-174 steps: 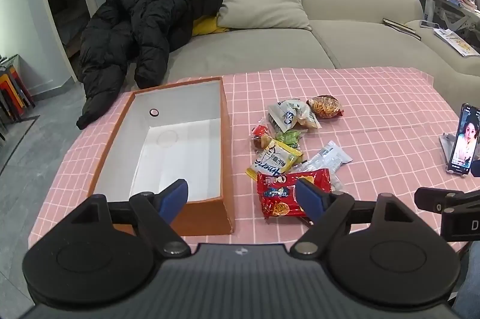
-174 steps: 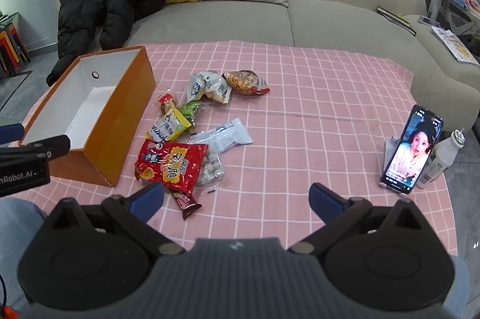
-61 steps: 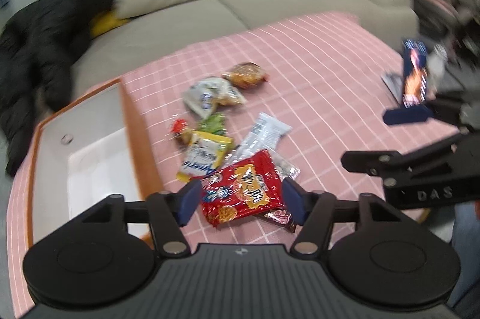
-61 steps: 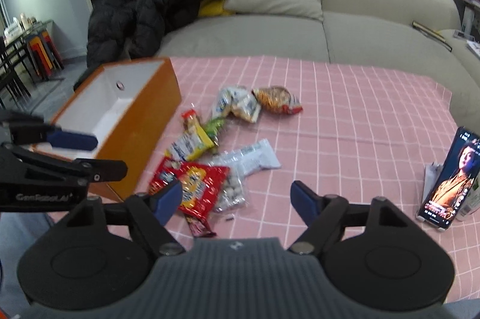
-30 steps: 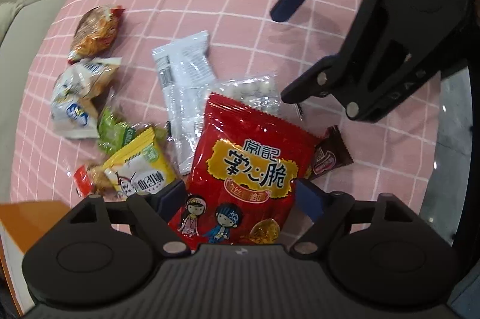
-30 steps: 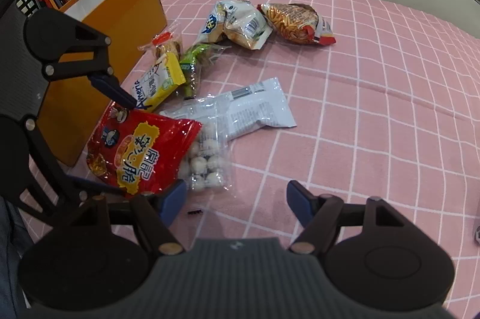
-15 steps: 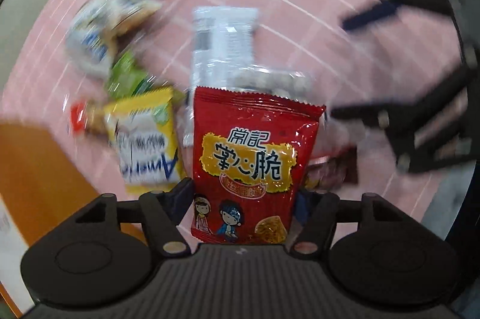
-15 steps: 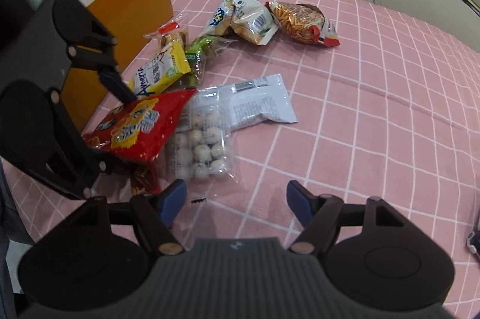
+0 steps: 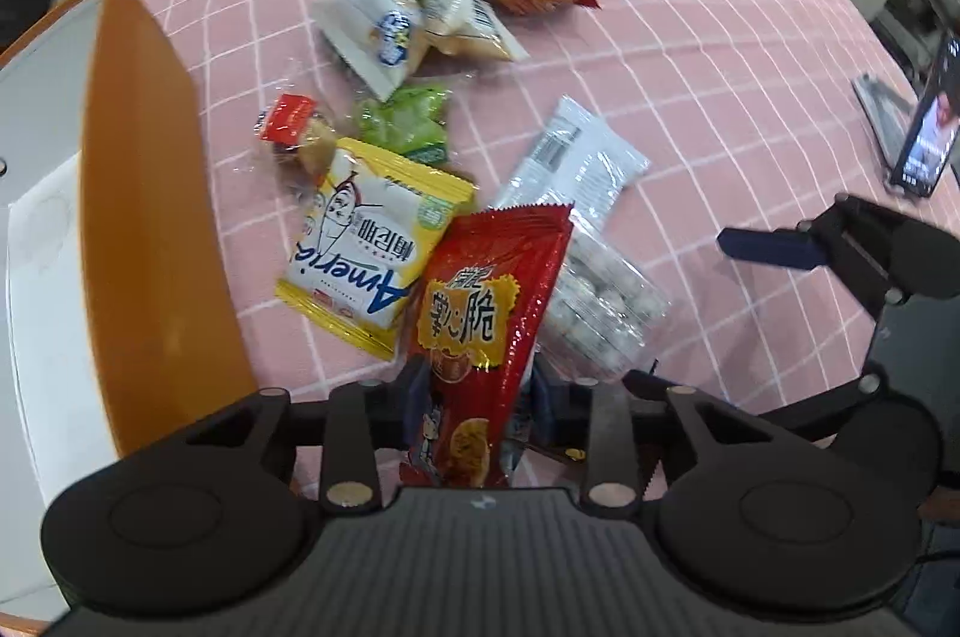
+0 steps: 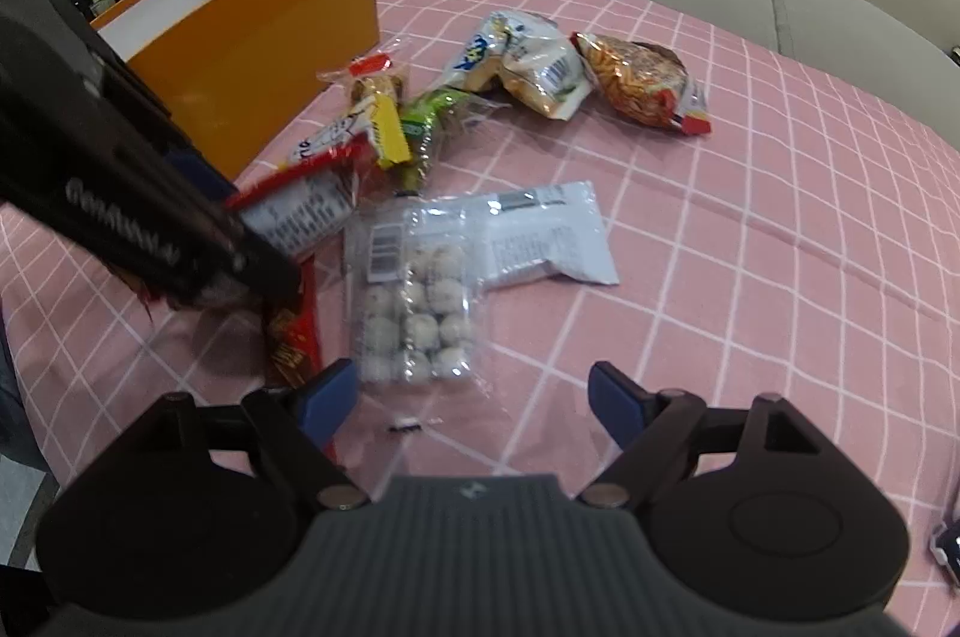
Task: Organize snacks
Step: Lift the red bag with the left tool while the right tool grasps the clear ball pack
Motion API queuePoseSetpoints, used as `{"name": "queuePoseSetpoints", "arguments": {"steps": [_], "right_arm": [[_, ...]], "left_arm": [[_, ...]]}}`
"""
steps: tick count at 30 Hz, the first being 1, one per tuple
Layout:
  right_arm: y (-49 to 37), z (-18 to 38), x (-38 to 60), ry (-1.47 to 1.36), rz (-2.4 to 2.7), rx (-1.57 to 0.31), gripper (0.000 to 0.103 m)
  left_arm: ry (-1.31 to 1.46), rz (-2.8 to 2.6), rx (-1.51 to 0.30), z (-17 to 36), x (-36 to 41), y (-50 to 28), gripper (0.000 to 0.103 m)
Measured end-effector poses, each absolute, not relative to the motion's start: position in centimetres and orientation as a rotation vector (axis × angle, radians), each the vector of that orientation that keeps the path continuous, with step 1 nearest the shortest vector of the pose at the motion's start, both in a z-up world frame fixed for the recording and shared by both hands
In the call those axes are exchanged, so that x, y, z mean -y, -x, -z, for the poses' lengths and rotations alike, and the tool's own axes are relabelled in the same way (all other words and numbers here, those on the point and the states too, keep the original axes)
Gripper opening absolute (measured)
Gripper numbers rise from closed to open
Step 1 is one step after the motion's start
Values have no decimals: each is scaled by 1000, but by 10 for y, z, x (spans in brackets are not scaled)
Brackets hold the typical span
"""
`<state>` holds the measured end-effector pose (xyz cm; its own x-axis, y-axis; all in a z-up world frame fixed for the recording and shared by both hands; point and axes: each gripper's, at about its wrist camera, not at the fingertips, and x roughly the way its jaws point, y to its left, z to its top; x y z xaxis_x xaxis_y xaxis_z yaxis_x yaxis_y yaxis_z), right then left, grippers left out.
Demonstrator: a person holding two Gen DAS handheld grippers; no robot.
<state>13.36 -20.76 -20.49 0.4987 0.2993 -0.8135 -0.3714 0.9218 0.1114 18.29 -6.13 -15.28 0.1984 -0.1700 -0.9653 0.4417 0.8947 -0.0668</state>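
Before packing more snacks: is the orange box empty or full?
Empty, as far as visible: the orange box shows only bare white interior; part is hidden.

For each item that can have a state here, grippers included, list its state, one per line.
Left gripper: closing on the red snack bag, which is lifted at an angle.
Right gripper: opening, nothing between its fingers.
Orange cardboard box: open-topped, no snacks visible inside.
Clear pack of white balls: lying flat, sealed.
Black phone: propped upright, screen on.
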Motion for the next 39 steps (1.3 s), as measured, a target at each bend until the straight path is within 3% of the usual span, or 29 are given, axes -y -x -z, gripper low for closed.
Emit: {"name": "queuePoseSetpoints", "arguments": {"steps": [5, 12, 17, 19, 25, 27, 39], "right_arm": [[-140, 209, 193, 98, -408, -960, 81], [-151, 219, 173, 160, -399, -976, 82], [-157, 226, 170, 155, -387, -1003, 66], [-156, 226, 170, 146, -396, -1002, 58], [-152, 223, 172, 139, -385, -1016, 55], [-149, 218, 176, 122, -375, -1011, 55], [-128, 143, 185, 6, -387, -894, 54]], "left_arm": [[-241, 418, -1266, 147, 54, -179, 32], [-303, 385, -1264, 154, 55, -181, 36], [-419, 384, -1237, 162, 65, -173, 38], [-429, 385, -1225, 162, 68, -171, 34], [-405, 383, -1210, 156, 65, -167, 30], [-397, 380, -1203, 151, 64, -164, 26], [-193, 421, -1115, 70, 32, -139, 25]]}}
